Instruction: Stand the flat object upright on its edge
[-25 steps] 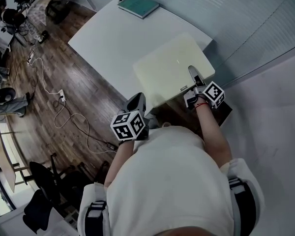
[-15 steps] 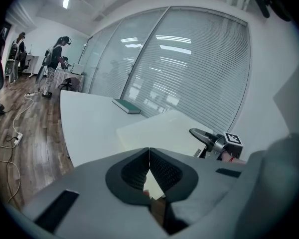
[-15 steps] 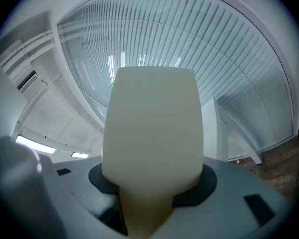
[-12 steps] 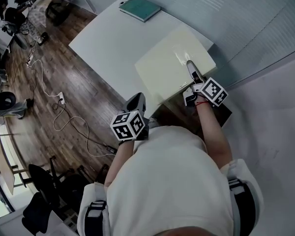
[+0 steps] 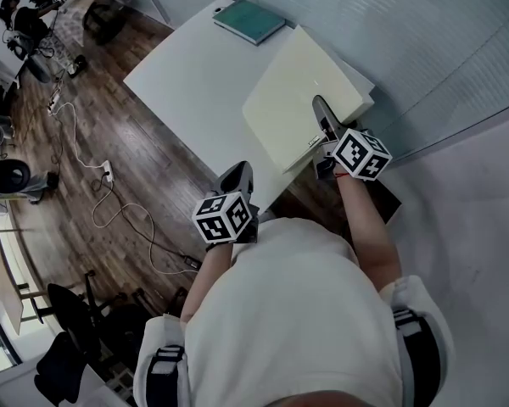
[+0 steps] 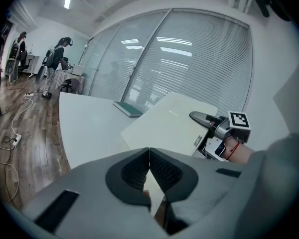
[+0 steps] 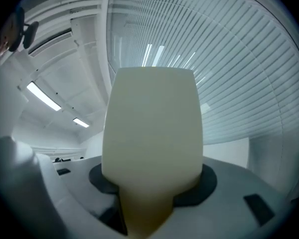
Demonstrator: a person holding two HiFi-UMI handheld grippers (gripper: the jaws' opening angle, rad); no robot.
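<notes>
Board point(image 5: 299, 100), near edge raised off table's point(image 5: 187, 70) right corner, pinched there by R gripper point(image 5: 322, 115); L gripper point(image 5: 236, 176) shut, empty, farther away.

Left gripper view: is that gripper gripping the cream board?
No: the left gripper has its jaws closed together on nothing, and the cream board sits well beyond them.

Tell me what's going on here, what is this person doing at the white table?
A person holds a tool in each hand at a white table. The right tool is clamped on the near edge of a big cream board, tilted with that edge raised, not yet upright. The left tool is shut and empty, near the person's waist. A teal book lies at the table's far end.
</notes>
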